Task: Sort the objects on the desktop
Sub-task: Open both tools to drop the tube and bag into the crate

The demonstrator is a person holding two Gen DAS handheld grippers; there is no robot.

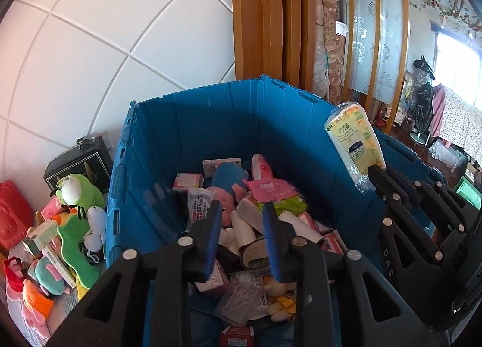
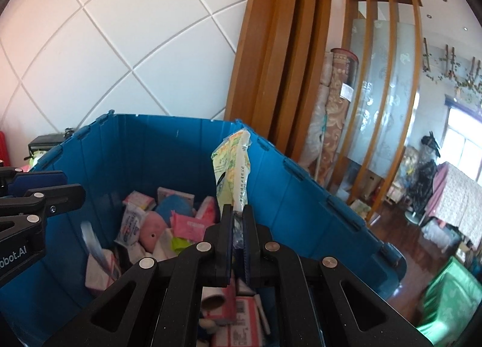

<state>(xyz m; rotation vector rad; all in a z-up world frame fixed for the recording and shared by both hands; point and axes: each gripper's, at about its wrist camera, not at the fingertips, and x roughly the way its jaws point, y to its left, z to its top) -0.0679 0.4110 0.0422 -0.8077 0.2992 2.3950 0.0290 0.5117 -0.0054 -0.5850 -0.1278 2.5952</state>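
Read "75%" in dark print on a white wipes packet point(image 1: 199, 203) at the crate's ten o'clock side. Spotted "DAS" running lengthwise on the right gripper point(image 1: 373, 176), at its four o'clock. Made out "obot.AI" in white on the left gripper point(image 2: 39, 179), at eight o'clock of the right wrist view. Other labels too small to read.

Daylight is blowing out the window point(image 1: 458, 67) at 3 o'clock. Fisheye is bending wall tiles point(image 1: 90, 45), vignetting corners black. Crate point(image 2: 168, 148) interior is sitting in shadow; bottom edges are blurring slightly.
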